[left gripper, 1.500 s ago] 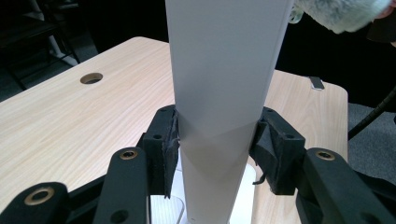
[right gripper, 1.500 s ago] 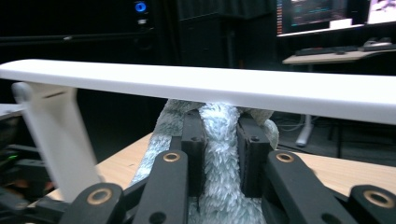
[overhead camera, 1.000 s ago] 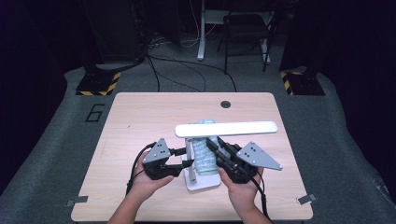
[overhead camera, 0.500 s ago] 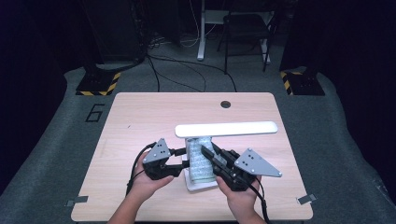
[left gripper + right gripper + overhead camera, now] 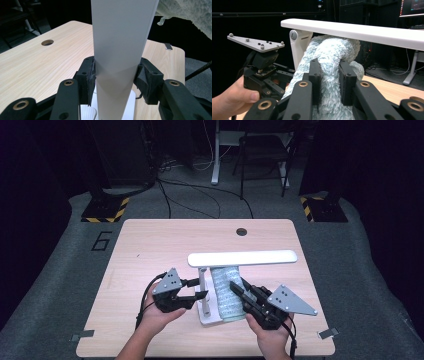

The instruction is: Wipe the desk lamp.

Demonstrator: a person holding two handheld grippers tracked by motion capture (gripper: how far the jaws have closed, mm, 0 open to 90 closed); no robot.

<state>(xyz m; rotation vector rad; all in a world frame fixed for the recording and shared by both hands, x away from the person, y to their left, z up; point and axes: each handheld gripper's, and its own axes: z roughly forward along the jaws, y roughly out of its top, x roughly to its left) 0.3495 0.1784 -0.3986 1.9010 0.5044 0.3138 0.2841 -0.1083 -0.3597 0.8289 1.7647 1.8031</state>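
A: Lamp (image 5: 240,258) first: the left gripper (image 5: 200,289) clamps its post (image 5: 117,62) from both sides, base flat on the table (image 5: 150,245). Right one?

B: Right gripper (image 5: 329,72) is pinched narrow on the fluffy cloth (image 5: 329,50), bunched under the lamp's bar beside the post.

A: Then I'd keep the post pinned so nothing tips, and draw the cloth slowly along, pressing lightly, not yanking
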